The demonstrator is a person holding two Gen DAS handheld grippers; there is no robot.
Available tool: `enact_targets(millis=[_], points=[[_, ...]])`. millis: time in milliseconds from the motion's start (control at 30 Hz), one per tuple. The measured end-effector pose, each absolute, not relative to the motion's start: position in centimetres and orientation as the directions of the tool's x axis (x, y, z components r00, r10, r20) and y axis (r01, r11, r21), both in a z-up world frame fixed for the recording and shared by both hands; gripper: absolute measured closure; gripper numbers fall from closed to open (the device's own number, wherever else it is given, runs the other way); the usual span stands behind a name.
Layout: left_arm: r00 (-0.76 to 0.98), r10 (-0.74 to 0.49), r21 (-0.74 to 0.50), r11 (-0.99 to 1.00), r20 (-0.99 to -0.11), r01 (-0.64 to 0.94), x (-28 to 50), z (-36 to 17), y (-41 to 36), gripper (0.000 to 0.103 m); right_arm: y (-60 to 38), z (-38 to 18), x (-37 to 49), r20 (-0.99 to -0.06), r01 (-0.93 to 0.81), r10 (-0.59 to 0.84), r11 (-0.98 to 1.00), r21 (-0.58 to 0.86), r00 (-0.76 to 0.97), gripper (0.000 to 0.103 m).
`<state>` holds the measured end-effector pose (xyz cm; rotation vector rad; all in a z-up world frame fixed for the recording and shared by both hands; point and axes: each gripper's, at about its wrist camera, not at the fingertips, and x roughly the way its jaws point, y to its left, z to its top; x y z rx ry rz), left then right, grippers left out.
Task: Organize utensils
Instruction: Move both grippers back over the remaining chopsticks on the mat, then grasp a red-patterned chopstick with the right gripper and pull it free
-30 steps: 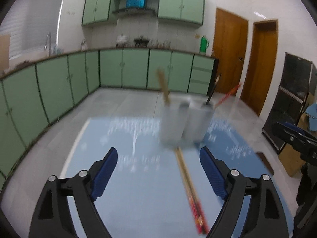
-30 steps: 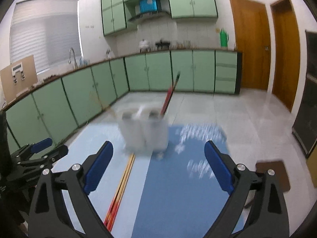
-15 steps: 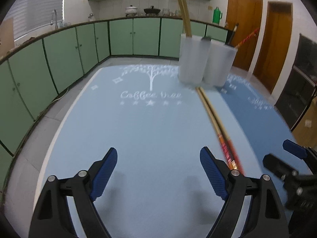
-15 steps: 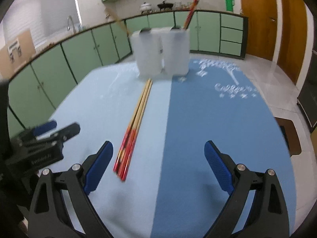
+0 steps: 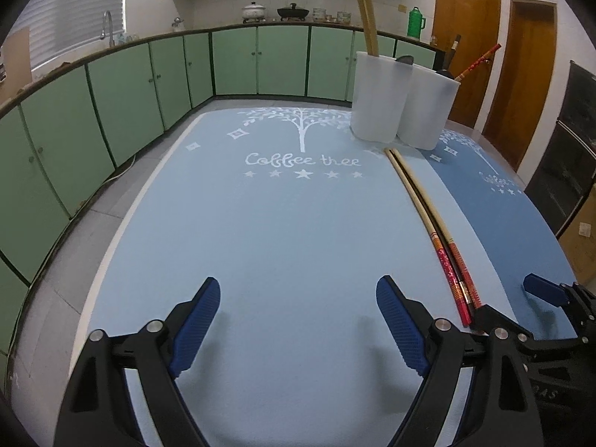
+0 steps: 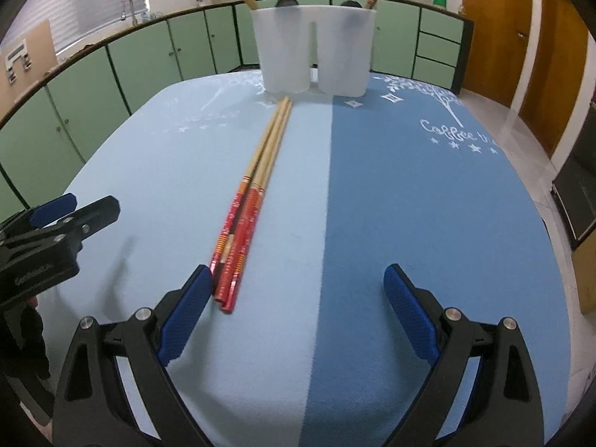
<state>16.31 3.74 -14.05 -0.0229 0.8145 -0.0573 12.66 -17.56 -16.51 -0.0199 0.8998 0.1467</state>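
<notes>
A bundle of long chopsticks [image 6: 253, 193] with red patterned ends lies flat on the blue cloth, running toward two white translucent holders [image 6: 313, 48]. The same chopsticks [image 5: 432, 223] and holders [image 5: 402, 100] show at the right of the left wrist view. The left holder has plain wooden sticks [image 5: 367, 18] in it, the right one a red-tipped stick and dark utensils. My left gripper [image 5: 298, 316] stands open over bare cloth, left of the chopsticks. My right gripper [image 6: 298, 305] is open too, its left finger beside the red ends, nothing held.
The table carries a light blue cloth [image 5: 260, 242] and a darker blue one [image 6: 428, 205], both printed with a white tree. Green cabinets [image 5: 149, 85], a counter with pots, wooden doors [image 5: 465, 37] and a tiled floor surround the table.
Both grippers have dropped toward the table and tilted down. The holders have moved up in each view, and the chopsticks now lie close before the right gripper. Both stay open.
</notes>
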Motion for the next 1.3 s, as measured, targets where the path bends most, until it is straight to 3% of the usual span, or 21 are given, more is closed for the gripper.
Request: enact_targets(millis=[200, 367, 533, 800, 933, 1300], points=[[0.676, -0.066, -0.04, 0.998, -0.734, 0.053, 16.3, -14.4, 3.0, 0.019, -19.7, -16.6, 12.7, -0.79, -0.055, 0.048, 0.998, 0.018, 0.612, 0.013], [0.673, -0.069, -0.042, 0.998, -0.736, 0.056, 16.2, -14.5, 2.6, 0.018, -21.2, -16.2, 11.8, -0.774, -0.063, 0.101, 0.995, 0.079, 0.625, 0.025], [0.672, -0.069, -0.043, 0.998, -0.737, 0.056, 16.1, -14.6, 2.5, 0.018, -20.1, -16.2, 10.8, -0.766, -0.153, 0.174, 0.983, 0.099, 0.619, 0.049], [0.671, -0.071, -0.047, 0.997, -0.738, 0.055, 16.0, -14.7, 2.4, 0.018, -18.7, -16.3, 11.4, -0.774, -0.187, 0.184, 0.979, 0.086, 0.606, 0.075], [0.668, -0.072, -0.046, 0.997, -0.741, 0.056, 16.0, -14.7, 2.3, 0.018, -18.4, -16.4, 11.6, -0.776, -0.194, 0.189, 0.977, 0.088, 0.601, 0.096], [0.65, -0.125, -0.051, 0.99, -0.749, 0.131, 15.2, -14.8, -0.7, 0.018, -21.1, -15.9, 10.1, -0.758, -0.114, 0.169, 0.986, 0.125, 0.63, 0.098]])
